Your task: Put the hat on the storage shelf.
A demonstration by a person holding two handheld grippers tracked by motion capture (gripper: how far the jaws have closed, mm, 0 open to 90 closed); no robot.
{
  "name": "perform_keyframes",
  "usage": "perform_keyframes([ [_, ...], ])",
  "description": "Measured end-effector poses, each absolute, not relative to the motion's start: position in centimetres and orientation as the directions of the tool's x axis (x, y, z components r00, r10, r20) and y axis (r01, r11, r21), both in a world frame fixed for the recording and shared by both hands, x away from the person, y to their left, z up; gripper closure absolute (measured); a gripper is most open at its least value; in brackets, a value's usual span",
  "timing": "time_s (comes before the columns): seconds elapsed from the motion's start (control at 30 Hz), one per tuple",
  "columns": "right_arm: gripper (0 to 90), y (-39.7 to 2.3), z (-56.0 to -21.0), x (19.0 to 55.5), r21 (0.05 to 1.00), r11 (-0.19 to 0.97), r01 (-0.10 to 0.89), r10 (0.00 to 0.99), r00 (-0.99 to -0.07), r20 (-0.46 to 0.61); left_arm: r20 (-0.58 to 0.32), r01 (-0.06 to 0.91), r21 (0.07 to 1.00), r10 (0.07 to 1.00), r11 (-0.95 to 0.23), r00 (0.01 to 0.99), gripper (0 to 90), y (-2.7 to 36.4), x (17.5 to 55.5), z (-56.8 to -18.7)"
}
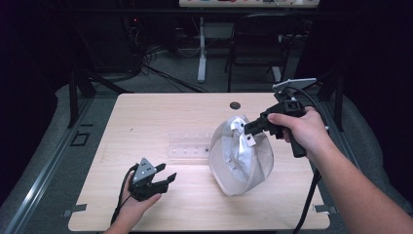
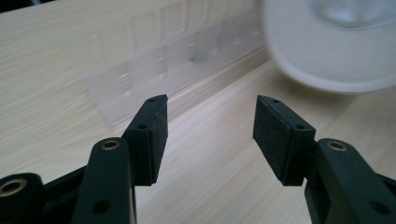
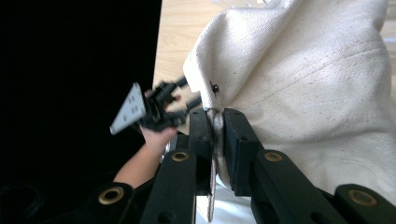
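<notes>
Table: a light wooden table with a small dark round hole near its far edge.
Cloth item: a cream canvas cap-like cloth piece hangs over the right half of the table, toward the right edge; its lower rim is at or just above the surface, and I cannot tell whether it touches. A small dark stud sits at a seam in the fabric.
Right gripper: the right gripper is held above the table's right side by a hand; its jaws are clamped tight on a fold of the cream cloth at the top, pads pressing the fabric from both sides.
Left gripper: the left gripper is near the table's near edge, left of the middle, well apart from the cloth; its jaws stand spread with bare wood between them, gripping nothing.
Clear strip: a transparent plastic strip with small holes lies flat at the table's middle, just left of the cloth and beyond the left gripper.
</notes>
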State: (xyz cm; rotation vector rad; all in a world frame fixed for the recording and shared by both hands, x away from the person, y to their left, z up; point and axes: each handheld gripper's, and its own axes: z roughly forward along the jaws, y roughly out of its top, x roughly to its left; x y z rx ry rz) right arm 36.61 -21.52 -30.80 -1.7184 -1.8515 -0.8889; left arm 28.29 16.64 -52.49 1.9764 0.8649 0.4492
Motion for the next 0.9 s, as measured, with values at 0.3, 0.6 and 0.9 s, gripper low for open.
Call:
perform_keyframes([
  [0.3,82.4,-20.4,-30.4,37.4,0.166,0.012,0.986,0.679,-0.130,0.722,-0.001,0.338,0.857,0.654,-0.389,0.756,44.9,12.6,27.1,-51.4],
  [0.6,82.4,-19.9,-30.1,38.2,0.181,-0.005,0.983,0.676,-0.130,0.725,0.000,0.310,0.870,0.627,-0.385,0.779,44.6,10.3,26.7,-50.3],
  [0.9,82.4,-19.4,-29.4,38.8,0.206,-0.026,0.978,0.667,-0.136,0.732,0.036,0.264,0.872,0.591,-0.412,0.806,38.4,6.8,26.1,-49.4],
])
